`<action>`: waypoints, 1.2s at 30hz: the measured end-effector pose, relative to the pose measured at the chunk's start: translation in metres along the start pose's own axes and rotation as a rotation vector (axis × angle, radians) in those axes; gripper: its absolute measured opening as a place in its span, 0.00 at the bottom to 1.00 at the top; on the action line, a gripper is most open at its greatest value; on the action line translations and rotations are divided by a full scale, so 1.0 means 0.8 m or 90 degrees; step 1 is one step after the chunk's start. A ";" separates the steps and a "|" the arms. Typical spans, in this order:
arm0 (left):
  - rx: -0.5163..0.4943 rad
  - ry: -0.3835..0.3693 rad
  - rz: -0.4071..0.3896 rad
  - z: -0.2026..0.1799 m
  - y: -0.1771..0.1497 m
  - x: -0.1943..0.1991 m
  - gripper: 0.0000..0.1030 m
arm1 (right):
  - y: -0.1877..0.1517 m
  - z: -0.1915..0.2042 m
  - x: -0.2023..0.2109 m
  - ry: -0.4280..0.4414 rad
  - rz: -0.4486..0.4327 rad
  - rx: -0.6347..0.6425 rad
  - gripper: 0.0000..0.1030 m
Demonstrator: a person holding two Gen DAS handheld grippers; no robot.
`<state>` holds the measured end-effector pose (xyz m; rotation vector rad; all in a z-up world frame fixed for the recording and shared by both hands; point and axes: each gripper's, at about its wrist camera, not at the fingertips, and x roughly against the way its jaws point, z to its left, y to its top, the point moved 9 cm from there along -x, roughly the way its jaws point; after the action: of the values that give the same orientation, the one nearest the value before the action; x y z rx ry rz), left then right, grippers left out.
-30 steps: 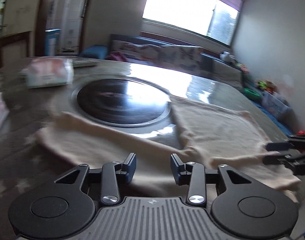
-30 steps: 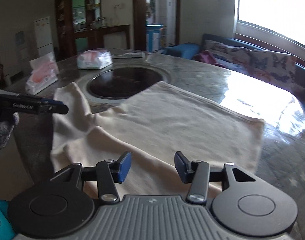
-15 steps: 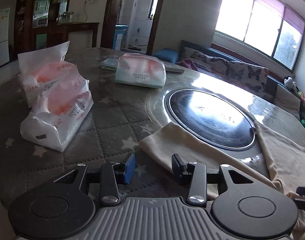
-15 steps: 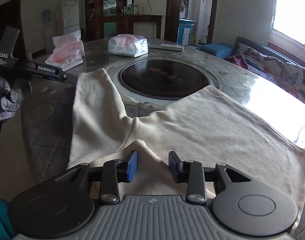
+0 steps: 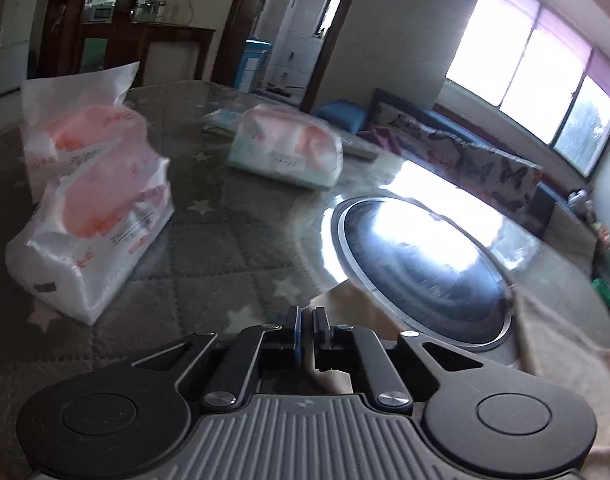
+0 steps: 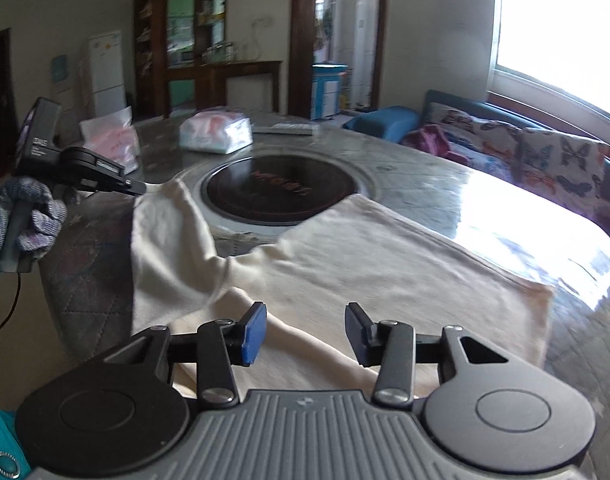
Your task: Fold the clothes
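The left tongs [image 5: 305, 330] have just closed and now pinch the end of the sleeve [image 6: 165, 216] of the cream garment [image 6: 385, 264], which lies spread on the tabletop [image 5: 225, 240]. The right tongs [image 6: 305, 330] stand apart, just above a fold of the cloth near its front edge; their jaws have just been opening and nothing is pressed between them.

To do this step well, I think the left side should carry the sleeve over the body in a low, slow arc, so the thin cloth does not slip from the pads. The right side could close on the near fold to keep the body from dragging.

The cloth looks soft, matte and slightly wrinkled. Under it the tabletop is glossy over a quilted star pattern. Further away sits a round, dark, shiny cooktop [image 6: 279, 190], and beyond it some crinkly plastic tissue packs [image 5: 93, 220].
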<state>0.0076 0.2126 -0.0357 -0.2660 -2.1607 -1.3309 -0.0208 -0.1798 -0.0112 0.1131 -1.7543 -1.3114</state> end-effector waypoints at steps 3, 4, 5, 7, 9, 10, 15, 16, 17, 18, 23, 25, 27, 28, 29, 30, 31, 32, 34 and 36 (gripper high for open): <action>-0.026 -0.069 -0.019 -0.048 0.015 0.023 0.05 | -0.008 -0.021 0.014 -0.023 -0.008 -0.029 0.43; -0.038 -0.094 -0.024 -0.069 0.019 0.030 0.05 | -0.012 -0.028 0.018 -0.032 -0.010 -0.038 0.43; -0.050 -0.120 -0.028 -0.091 0.022 0.037 0.05 | -0.016 -0.035 0.022 -0.040 -0.013 -0.048 0.43; -0.075 -0.176 -0.030 -0.138 0.024 0.052 0.05 | -0.022 -0.046 0.029 -0.052 -0.017 -0.065 0.43; -0.105 -0.230 -0.028 -0.187 0.021 0.067 0.05 | -0.032 -0.061 0.040 -0.069 -0.025 -0.088 0.43; -0.120 -0.256 -0.025 -0.210 0.017 0.073 0.05 | -0.037 -0.067 0.046 -0.075 -0.030 -0.098 0.43; -0.180 -0.385 0.014 -0.318 -0.025 0.100 0.05 | -0.062 -0.095 0.074 -0.107 -0.049 -0.146 0.43; -0.189 -0.411 0.026 -0.337 -0.037 0.104 0.05 | -0.067 -0.100 0.080 -0.114 -0.051 -0.155 0.43; -0.198 -0.430 0.039 -0.351 -0.050 0.106 0.05 | -0.073 -0.106 0.086 -0.122 -0.052 -0.164 0.43; -0.207 -0.448 0.053 -0.363 -0.064 0.106 0.05 | -0.079 -0.111 0.091 -0.129 -0.053 -0.174 0.43; -0.253 -0.530 0.125 -0.417 -0.135 0.109 0.05 | -0.106 -0.136 0.112 -0.163 -0.050 -0.216 0.43; -0.279 -0.543 0.165 -0.425 -0.168 0.103 0.06 | -0.114 -0.142 0.116 -0.172 -0.047 -0.229 0.43; -0.305 -0.547 0.201 -0.427 -0.198 0.097 0.08 | -0.117 -0.144 0.117 -0.176 -0.046 -0.236 0.43; -0.315 -0.548 0.215 -0.425 -0.207 0.094 0.08 | -0.118 -0.145 0.118 -0.178 -0.046 -0.239 0.43; -0.324 -0.547 0.228 -0.422 -0.215 0.091 0.08 | -0.119 -0.146 0.118 -0.179 -0.045 -0.242 0.43; -0.328 -0.550 0.236 -0.416 -0.219 0.091 0.09 | -0.121 -0.146 0.119 -0.181 -0.044 -0.246 0.43; -0.332 -0.554 0.241 -0.408 -0.222 0.091 0.11 | -0.121 -0.146 0.119 -0.181 -0.044 -0.246 0.43; -0.337 -0.551 0.236 -0.401 -0.219 0.091 0.16 | -0.118 -0.145 0.118 -0.180 -0.044 -0.243 0.43; -0.346 -0.533 0.216 -0.382 -0.206 0.087 0.19 | -0.113 -0.140 0.114 -0.171 -0.045 -0.237 0.43; -0.349 -0.500 0.191 -0.358 -0.188 0.079 0.19 | -0.107 -0.132 0.105 -0.155 -0.042 -0.227 0.43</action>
<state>-0.0050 -0.1162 -0.0173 -1.4748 -2.1248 -1.7985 -0.0319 -0.3381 -0.0269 -0.1996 -1.6946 -1.7234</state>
